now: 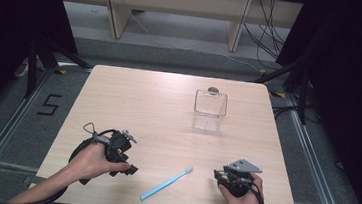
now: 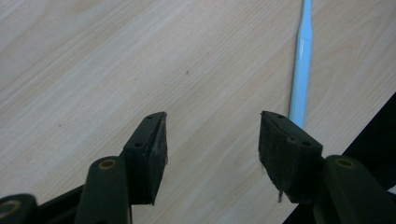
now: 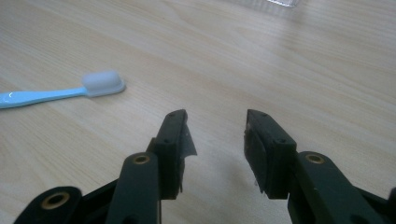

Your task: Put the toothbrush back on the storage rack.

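Toothbrush is lying flat between both spread, empty grippers, left gripper nearest. Its thin handle is risking sliding away if the jaws are closing off-centre against the table.

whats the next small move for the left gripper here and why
Probably shift the left gripper sideways toward the blue toothbrush until the handle sits between its open jaws. The toothbrush lies flat on the table between both grippers, and its handle end runs just outside the left gripper's jaw.
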{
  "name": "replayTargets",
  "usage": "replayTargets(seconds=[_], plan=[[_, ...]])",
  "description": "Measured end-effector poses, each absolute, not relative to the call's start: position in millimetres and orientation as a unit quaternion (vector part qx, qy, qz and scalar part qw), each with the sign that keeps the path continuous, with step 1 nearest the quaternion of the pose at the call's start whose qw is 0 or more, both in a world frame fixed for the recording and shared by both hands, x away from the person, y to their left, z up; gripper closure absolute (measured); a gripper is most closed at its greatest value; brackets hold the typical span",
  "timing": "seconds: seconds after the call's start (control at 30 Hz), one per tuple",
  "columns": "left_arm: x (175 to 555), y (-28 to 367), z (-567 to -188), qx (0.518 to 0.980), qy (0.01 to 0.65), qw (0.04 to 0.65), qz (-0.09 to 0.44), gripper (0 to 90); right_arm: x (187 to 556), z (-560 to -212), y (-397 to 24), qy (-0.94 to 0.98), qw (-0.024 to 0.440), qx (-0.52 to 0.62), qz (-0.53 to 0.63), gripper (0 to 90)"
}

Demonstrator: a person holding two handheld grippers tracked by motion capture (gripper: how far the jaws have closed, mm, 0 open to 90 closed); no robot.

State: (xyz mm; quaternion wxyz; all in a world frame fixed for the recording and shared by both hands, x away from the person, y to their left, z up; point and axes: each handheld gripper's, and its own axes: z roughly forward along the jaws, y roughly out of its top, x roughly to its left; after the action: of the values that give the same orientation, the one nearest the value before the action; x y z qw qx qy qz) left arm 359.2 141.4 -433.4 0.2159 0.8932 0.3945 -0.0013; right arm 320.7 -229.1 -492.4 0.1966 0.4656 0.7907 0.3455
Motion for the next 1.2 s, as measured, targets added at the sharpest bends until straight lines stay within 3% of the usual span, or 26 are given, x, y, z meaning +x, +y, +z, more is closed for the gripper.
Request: replayTargets(seconds=[1.2], plan=[[352,90,-441,0.934,0.319,0.158,-0.03,42.0,321,-488,-223,0.803,0.173,0.474,0.318,58.4]])
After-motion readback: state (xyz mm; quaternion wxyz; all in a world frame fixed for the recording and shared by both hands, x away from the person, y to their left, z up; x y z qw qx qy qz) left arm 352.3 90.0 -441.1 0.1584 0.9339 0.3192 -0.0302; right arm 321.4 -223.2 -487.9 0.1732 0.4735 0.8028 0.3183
